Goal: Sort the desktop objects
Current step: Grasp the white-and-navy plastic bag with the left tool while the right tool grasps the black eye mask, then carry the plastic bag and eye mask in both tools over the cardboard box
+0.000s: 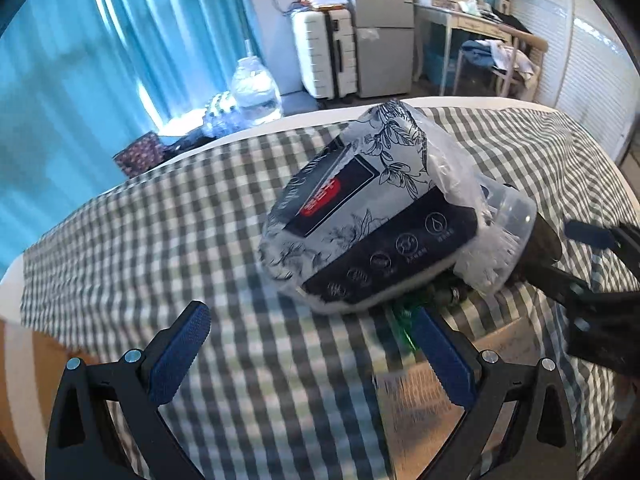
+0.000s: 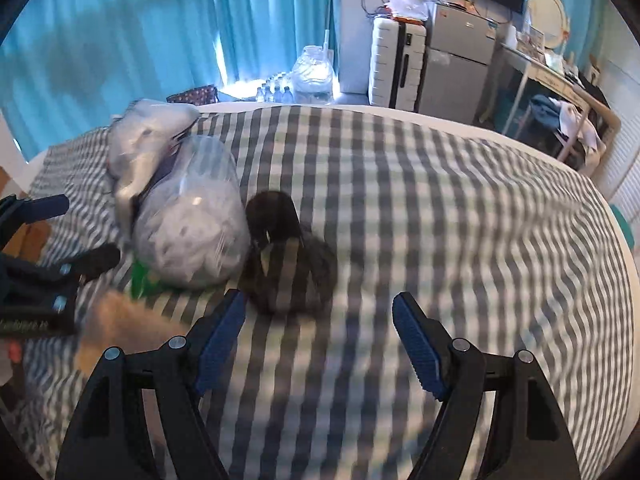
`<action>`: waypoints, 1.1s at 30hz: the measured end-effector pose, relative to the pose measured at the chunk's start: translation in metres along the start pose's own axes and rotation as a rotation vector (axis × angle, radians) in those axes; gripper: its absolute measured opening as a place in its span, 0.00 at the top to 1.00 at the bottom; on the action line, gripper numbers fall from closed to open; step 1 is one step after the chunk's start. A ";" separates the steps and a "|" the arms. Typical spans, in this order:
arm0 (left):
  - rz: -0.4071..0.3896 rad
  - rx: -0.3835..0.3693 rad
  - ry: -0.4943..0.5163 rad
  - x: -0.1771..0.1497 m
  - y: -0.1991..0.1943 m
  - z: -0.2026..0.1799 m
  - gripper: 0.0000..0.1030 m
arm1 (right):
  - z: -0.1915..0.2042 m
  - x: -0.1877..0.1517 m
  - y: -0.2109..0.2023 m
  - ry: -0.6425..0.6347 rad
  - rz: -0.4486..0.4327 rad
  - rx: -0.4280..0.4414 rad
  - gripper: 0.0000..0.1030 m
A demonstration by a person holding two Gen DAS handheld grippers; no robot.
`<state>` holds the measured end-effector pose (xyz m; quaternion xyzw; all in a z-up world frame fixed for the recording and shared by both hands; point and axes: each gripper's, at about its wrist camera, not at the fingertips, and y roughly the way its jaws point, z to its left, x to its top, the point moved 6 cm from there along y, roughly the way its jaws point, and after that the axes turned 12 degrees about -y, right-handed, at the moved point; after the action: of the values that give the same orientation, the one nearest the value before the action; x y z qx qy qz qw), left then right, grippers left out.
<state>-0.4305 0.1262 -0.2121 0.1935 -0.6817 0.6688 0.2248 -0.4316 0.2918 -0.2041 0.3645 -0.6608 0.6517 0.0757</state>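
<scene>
Both tools (image 1: pixel 308 354) (image 2: pixel 320 340) open; tissue pack (image 1: pixel 360 216) ahead.

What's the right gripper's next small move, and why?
Probably ease the right gripper forward and down to straddle the dark round blurred object on the grey-and-white checked cloth. Its jaws stand open and empty, and that object lies just ahead of the left fingertip, apart from the clear plastic-wrapped bundle beside it.

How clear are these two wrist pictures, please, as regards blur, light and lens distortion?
Left wrist view: the tissue pack is fairly sharp, the checked cloth smeared. Right wrist view: blur is heavier, so the dark object cannot be identified. Both views: the table edge bows from fisheye, and daylight glows through the blue curtains.
</scene>
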 end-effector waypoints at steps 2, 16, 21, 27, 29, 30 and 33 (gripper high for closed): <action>0.009 -0.013 0.016 0.000 0.004 -0.002 0.00 | -0.001 0.006 0.013 0.014 0.015 -0.018 0.26; -0.059 -0.034 0.112 0.031 0.024 -0.020 0.00 | -0.014 -0.026 -0.036 0.318 -0.123 -0.069 0.43; 0.078 -0.068 0.078 0.031 0.039 -0.020 0.64 | -0.020 -0.069 -0.072 0.385 -0.118 -0.056 0.43; 0.100 -0.143 0.001 0.015 -0.021 -0.018 0.65 | -0.040 -0.088 -0.102 0.489 -0.120 -0.029 0.43; 0.097 -0.113 -0.013 0.006 -0.045 -0.010 0.65 | -0.035 -0.092 -0.115 0.470 -0.112 -0.036 0.43; 0.093 -0.099 -0.026 0.001 -0.057 -0.006 0.65 | -0.031 -0.093 -0.123 0.463 -0.108 -0.024 0.43; 0.073 -0.093 -0.071 -0.020 -0.100 0.006 0.64 | -0.015 -0.092 -0.145 0.441 -0.122 -0.009 0.43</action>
<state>-0.3574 0.1160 -0.1409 0.1817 -0.7262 0.6368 0.1847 -0.2863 0.3577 -0.1378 0.2521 -0.6079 0.7068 0.2595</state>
